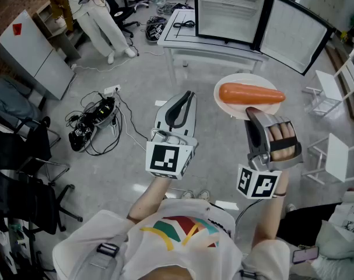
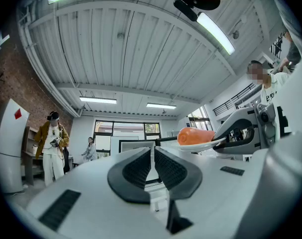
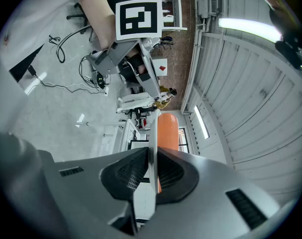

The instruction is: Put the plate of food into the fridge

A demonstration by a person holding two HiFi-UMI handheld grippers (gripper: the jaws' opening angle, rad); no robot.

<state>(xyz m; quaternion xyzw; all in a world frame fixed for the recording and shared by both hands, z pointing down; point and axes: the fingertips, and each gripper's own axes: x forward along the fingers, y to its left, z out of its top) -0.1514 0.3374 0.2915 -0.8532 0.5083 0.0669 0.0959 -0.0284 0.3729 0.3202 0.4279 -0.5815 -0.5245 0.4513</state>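
A white plate (image 1: 229, 104) with an orange carrot (image 1: 251, 93) on it hangs in the air in front of me. My right gripper (image 1: 252, 113) is shut on the plate's near rim. In the right gripper view the plate (image 3: 152, 133) runs edge-on between the jaws, with the carrot (image 3: 166, 132) beyond them. My left gripper (image 1: 182, 107) is held up beside it on the left, shut and with nothing in it. The left gripper view shows the plate (image 2: 200, 145) and carrot (image 2: 196, 135) to the right. The small fridge (image 1: 229, 9) stands on a white table (image 1: 182, 45), its door (image 1: 293, 32) swung open to the right.
A tangle of cables and a power strip (image 1: 94, 119) lies on the floor at the left. Black chairs (image 1: 25, 174) stand at the left edge and white chairs (image 1: 334, 156) at the right. A person in light clothes (image 1: 101, 16) stands at the back left.
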